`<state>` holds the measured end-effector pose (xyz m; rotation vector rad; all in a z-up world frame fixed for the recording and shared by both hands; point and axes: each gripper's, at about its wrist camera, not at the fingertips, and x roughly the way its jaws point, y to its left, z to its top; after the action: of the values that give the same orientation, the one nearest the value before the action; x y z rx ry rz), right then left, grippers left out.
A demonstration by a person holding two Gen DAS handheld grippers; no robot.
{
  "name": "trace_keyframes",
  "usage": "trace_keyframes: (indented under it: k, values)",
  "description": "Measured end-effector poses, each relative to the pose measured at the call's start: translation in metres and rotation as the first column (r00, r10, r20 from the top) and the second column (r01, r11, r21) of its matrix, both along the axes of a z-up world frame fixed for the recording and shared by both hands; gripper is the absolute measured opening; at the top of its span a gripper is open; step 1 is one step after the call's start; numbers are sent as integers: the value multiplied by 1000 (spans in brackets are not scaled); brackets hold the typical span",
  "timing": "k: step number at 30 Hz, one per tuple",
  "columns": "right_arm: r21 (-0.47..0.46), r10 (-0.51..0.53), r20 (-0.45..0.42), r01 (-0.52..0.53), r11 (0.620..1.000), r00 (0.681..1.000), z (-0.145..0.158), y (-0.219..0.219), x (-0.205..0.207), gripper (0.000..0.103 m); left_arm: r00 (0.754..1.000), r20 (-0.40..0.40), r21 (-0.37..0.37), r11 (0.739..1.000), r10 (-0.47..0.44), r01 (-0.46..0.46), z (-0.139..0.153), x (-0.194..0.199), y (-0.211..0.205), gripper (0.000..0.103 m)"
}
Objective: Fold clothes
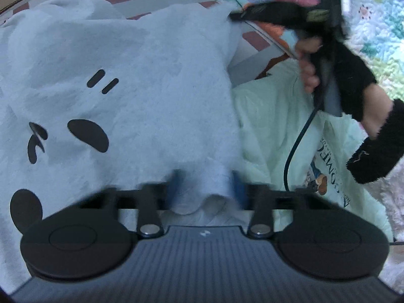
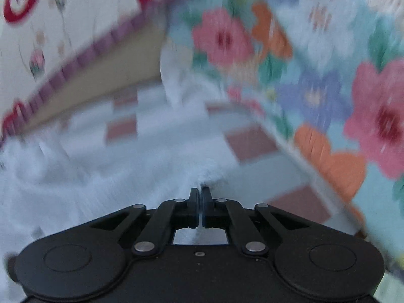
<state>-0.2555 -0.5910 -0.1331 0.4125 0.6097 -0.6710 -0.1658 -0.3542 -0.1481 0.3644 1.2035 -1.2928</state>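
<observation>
The right gripper (image 2: 201, 194) has its black jaws pressed together on an edge of the pale blue fleecy garment (image 2: 106, 174). In the left wrist view the left gripper (image 1: 205, 184) straddles a bunched fold of the same garment, blue pads blurred; whether they press it I cannot tell. The garment, printed with black cartoon marks, lies spread over a grey-and-red checked sheet (image 1: 161, 0), beside a mint green printed shirt (image 1: 272, 136) and a floral quilt (image 2: 315, 75).

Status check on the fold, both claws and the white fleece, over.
Left claw clamped on the white fleece near edge. Right claw shut on its far corner. Mint shirt lies alongside, underneath.
</observation>
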Motion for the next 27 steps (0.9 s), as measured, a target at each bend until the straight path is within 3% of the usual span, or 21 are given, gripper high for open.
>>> trace_keyframes:
  k: [2, 6, 12, 14, 17, 19, 21, 22, 24, 25, 27]
  values:
    - [-33, -7, 57, 9, 999, 998, 23, 2, -8, 3, 999, -31, -19, 1000, 22, -22, 4, 7, 7, 6]
    - [-95, -3, 113, 14, 995, 994, 61, 7, -22, 3, 992, -114, -122, 991, 47, -60, 29, 19, 27, 5]
    - [-178, -77, 58, 87, 980, 995, 95, 17, -54, 2, 964, -264, -205, 978, -20, -36, 61, 25, 46, 5]
    - [-157, -128, 0, 126, 980, 992, 86, 19, -63, 2, 952, -304, -208, 978, -35, -30, 60, 23, 48, 4]
    - [-85, -172, -106, 163, 983, 979, 51, 22, -77, 2, 938, -347, -135, 991, -27, -22, 37, 19, 40, 5]
    - [-58, -198, -181, 190, 980, 963, 24, 19, -84, 2, 929, -370, -13, 999, 26, -33, 12, 14, 32, 7]
    - [-5, -206, -207, 210, 978, 956, 5, 10, -88, 2, 908, -404, 117, 991, 111, -69, -11, 13, 27, 9]
    - [1, -205, -226, 211, 977, 952, 0, 8, -87, 2, 897, -419, 130, 987, 140, -94, -12, 14, 28, 11]
    - [-67, -211, -283, 201, 977, 935, 1, 11, -81, 2, 886, -434, 82, 986, 163, -142, 2, 21, 37, 26]
    - [-157, -240, -333, 197, 968, 912, 4, 14, -75, 4, 884, -436, 52, 985, 171, -165, 12, 24, 44, 38]
    - [-251, -263, -363, 178, 952, 894, 13, 16, -69, 12, 892, -415, 1, 980, 180, -197, 34, 33, 61, 43]
